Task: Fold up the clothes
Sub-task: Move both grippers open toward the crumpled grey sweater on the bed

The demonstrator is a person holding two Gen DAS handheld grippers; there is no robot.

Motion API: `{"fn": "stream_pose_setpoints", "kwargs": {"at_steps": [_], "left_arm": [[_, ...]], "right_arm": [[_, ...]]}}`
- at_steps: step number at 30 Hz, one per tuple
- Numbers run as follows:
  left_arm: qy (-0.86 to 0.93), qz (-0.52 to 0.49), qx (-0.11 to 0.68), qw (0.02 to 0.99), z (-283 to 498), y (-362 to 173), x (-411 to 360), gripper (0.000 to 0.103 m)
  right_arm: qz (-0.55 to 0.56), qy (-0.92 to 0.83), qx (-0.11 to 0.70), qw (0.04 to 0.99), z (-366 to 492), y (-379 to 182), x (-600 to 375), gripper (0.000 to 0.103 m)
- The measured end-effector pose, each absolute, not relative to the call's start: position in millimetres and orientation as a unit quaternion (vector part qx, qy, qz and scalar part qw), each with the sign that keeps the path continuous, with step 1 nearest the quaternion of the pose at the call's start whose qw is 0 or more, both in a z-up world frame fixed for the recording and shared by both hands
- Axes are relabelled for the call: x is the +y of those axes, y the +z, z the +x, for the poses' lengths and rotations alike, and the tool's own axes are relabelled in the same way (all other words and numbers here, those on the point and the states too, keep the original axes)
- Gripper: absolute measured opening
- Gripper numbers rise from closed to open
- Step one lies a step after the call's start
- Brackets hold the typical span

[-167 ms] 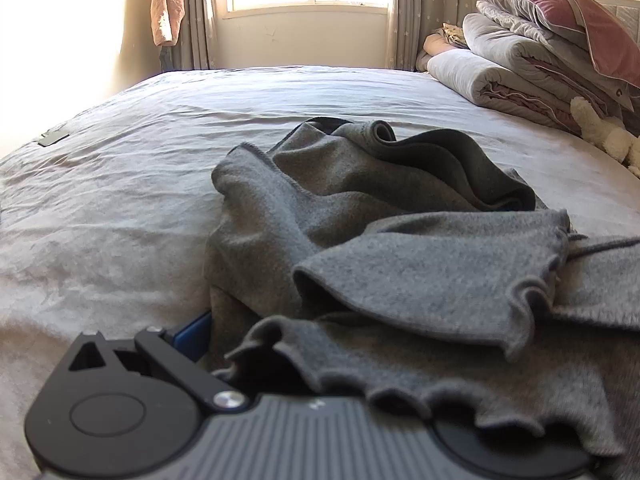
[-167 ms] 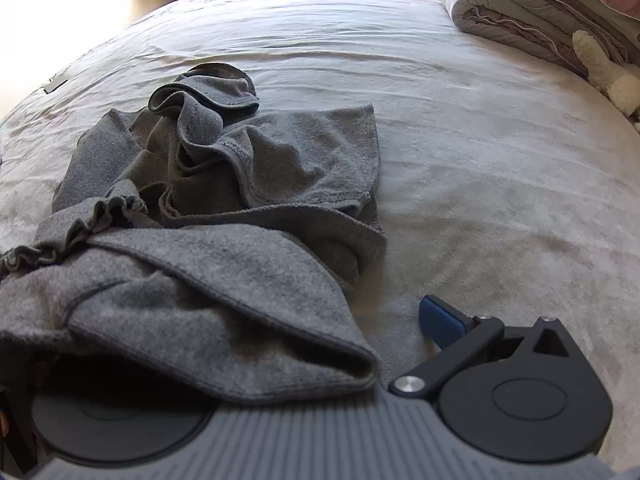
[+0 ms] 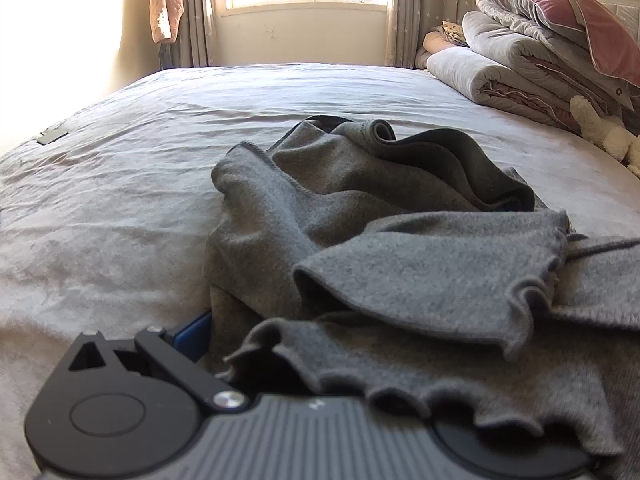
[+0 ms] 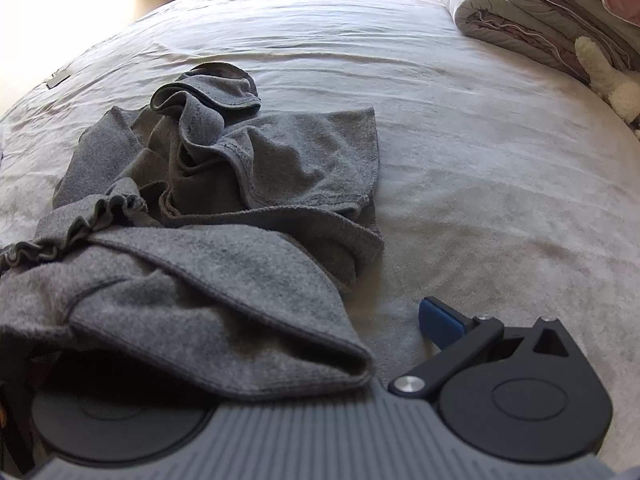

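Note:
A crumpled grey knit garment [image 3: 360,208] lies on the pale bed sheet [image 3: 120,208]; its ruffled hem [image 3: 532,304] is nearest to me. My left gripper [image 3: 320,340] sits low at the garment's near edge with its jaws wide apart. Its left blue finger [image 3: 194,338] rests on the sheet beside the cloth, and the other finger is hidden under the hem. The right wrist view has the same garment [image 4: 280,168] at left. My right gripper [image 4: 320,320] is also open: its right blue finger [image 4: 440,320] lies on bare sheet while a fold of cloth covers the left one.
Folded quilts [image 3: 520,64] topped by a dusky pink pillow [image 3: 568,8] are stacked at the bed's back right, with a cream plush toy [image 3: 600,128] beside them. A small dark flat object [image 3: 52,135] lies at the bed's left edge. Window and curtains stand behind.

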State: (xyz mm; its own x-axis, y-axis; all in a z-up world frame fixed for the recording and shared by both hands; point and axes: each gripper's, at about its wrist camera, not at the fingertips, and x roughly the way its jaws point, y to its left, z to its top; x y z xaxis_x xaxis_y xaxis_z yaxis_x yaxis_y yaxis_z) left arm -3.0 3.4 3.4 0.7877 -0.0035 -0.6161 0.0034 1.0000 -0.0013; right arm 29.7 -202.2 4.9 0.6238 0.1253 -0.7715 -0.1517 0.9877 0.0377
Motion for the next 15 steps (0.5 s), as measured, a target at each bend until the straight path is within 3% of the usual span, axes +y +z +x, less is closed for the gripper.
{"fn": "stream_pose_setpoints", "kwargs": {"at_steps": [4,10,15], "left_arm": [[0.008,0.026,0.363,0.932,-7.1,13.6,3.5,0.103],[0.025,0.058,0.406,0.912,-16.1,44.6,19.9,0.103],[0.035,0.07,0.358,0.93,-25.0,78.0,33.8,0.103]], "right_arm": [[-0.042,0.087,0.429,0.898,34.9,15.9,-194.2,0.103],[-0.108,0.104,0.357,0.922,11.0,55.7,-190.8,0.103],[-0.115,0.119,0.286,0.944,-4.4,80.8,-200.0,0.103]]}}
